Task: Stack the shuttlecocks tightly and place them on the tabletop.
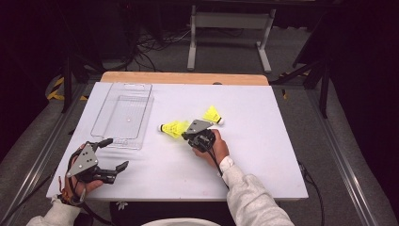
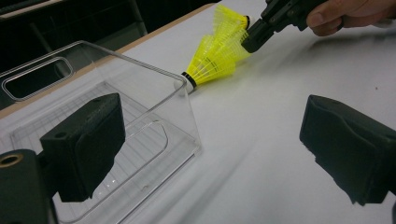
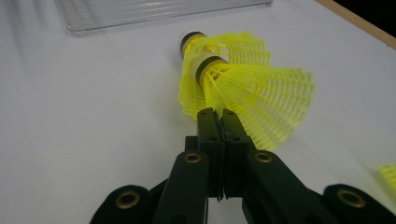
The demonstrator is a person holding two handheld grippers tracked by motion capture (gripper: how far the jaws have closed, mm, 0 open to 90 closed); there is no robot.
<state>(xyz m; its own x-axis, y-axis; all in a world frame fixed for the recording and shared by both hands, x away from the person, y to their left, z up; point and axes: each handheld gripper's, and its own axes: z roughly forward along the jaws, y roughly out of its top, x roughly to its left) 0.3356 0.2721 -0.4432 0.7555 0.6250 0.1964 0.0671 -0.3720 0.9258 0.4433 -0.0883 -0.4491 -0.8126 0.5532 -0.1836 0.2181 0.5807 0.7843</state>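
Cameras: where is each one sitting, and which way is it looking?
High view: above the table, looking down; both sleeves and hands, left gripper, right gripper.
Left gripper view: rides the left gripper, open, facing the clear tray.
Right gripper view: rides the right gripper, shut on a yellow shuttlecock.
All share the shuttlecocks and tray.

A white table [image 1: 263,155] is standing on grey carpet [image 1: 226,56], with a strip of bare wood [image 1: 183,78] showing along its far edge. Beyond that edge, a grey metal stand [image 1: 230,28] is resting on the floor, and black cables [image 1: 150,44] are lying left of it. Dark surroundings are closing in at both sides. Yellow-black tape [image 1: 56,89] is marking the floor near the far left corner.
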